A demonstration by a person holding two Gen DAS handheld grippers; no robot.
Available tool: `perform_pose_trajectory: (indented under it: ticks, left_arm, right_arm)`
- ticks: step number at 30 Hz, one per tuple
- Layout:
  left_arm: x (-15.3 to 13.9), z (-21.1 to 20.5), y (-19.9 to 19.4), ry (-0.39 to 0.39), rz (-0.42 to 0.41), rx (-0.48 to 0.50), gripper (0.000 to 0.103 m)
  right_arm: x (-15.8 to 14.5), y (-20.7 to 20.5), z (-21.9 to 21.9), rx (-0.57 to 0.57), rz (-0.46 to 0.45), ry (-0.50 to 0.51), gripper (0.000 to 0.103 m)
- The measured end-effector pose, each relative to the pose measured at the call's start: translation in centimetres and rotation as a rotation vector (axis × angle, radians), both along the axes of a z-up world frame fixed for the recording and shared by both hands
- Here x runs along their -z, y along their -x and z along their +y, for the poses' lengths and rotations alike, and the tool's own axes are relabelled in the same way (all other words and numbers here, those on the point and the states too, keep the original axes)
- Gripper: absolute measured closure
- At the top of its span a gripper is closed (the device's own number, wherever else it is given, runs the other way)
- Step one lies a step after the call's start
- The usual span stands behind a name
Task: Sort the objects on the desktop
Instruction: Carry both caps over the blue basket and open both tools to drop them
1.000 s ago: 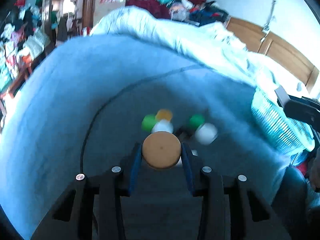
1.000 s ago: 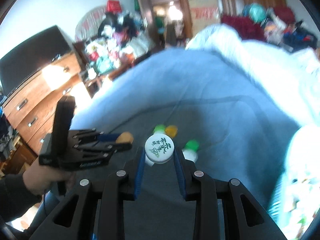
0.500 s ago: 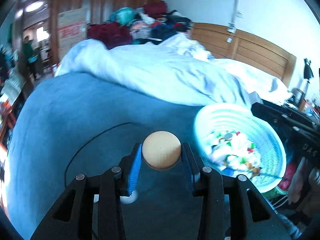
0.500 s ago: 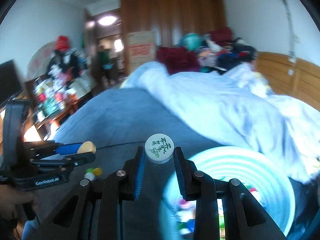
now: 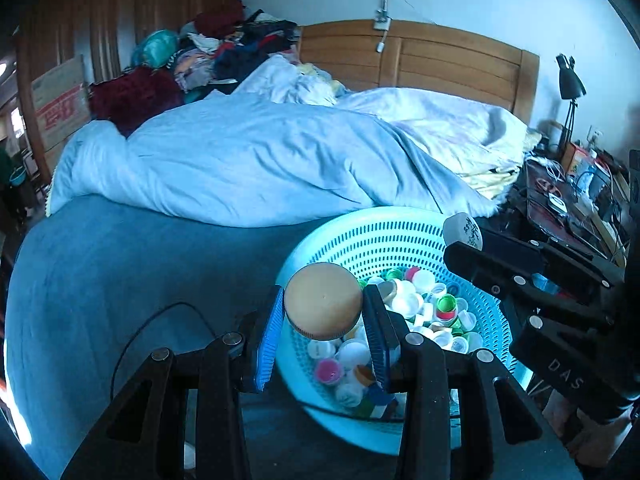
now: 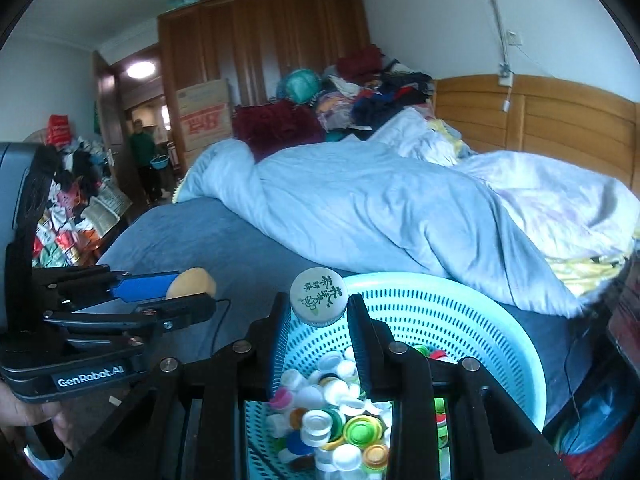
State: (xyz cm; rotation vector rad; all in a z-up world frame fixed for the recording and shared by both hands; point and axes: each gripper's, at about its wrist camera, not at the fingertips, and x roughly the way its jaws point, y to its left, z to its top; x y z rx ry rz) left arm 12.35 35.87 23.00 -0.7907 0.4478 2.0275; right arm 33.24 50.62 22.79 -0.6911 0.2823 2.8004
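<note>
We see open air above the basket (image 6: 500, 332), its mouth unobstructed; loose caps (image 6: 340, 412) fill its floor. Behind the basket the bunched quilt (image 6: 360, 208) rises; left of it lies bare blue bedspread (image 5: 120, 264).

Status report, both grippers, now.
Left gripper shut on tan cap. Right gripper shut on white printed cap. Both at basket. Nothing blocking.

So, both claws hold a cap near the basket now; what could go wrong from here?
The left claw holds the orange cap near the basket rim; released early, it might land on the blue bedcover. The right claw with the white cap is close by, so the two might collide.
</note>
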Motion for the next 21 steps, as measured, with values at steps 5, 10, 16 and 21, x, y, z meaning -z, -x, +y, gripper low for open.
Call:
perform_pose_trajectory:
  ticks: [5, 10, 16, 21]
  left_arm:
    - [0.9, 2.8, -0.5, 0.039, -0.023, 0.04, 0.069]
    - [1.9, 5.2, -1.1, 0.077, -0.048, 0.072, 0.069]
    - [3.5, 7.6, -1.6, 0.129, -0.073, 0.106, 0.069]
    - [4.5, 8.4, -1.8, 0.153, -0.09, 0.122, 0.069]
  right_arm:
    - [0.4, -0.8, 1.6, 0.033, 0.002, 0.029, 0.071]
    - [0.8, -1.0, 2.8, 0.055, -0.007, 0.052, 0.071]
    - [1.8, -1.5, 4.3, 0.082, -0.016, 0.087, 0.071]
    - [2.4, -1.6, 5.2, 0.092, -0.03, 0.112, 0.071]
